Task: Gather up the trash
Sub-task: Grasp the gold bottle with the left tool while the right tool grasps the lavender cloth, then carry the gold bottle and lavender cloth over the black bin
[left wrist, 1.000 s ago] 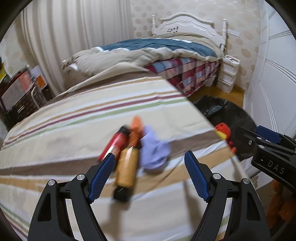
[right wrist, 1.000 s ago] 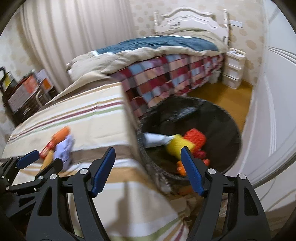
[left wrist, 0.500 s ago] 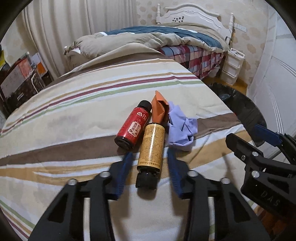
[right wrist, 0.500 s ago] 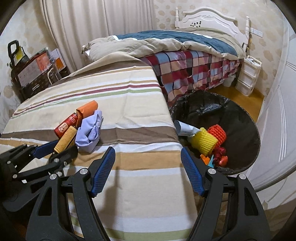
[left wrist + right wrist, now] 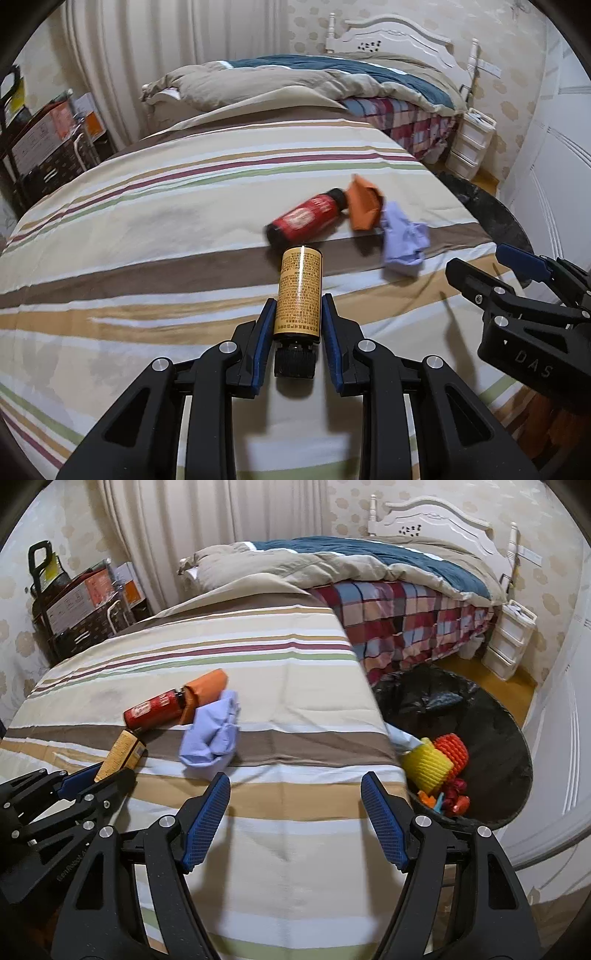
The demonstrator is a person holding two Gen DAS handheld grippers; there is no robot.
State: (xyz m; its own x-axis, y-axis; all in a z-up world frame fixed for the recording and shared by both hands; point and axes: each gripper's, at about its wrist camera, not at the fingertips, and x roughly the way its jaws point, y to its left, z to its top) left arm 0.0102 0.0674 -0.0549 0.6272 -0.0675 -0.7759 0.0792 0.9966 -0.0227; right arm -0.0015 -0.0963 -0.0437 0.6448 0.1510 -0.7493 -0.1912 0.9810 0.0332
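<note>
Now amber bottle [image 5: 299,291], yellow label, black cap

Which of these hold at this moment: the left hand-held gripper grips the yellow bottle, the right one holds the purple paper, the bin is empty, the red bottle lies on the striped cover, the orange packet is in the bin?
1. The left hand-held gripper is shut on the yellow-labelled bottle. True.
2. The right hand-held gripper holds the crumpled purple paper. False: its jaws are open and empty, and the paper lies on the cover.
3. The black-lined bin is empty. False: yellow and orange net sleeves lie inside.
4. The red bottle lies on the striped cover. True.
5. The orange packet is in the bin. False: it lies beside the red bottle's cap.
</note>
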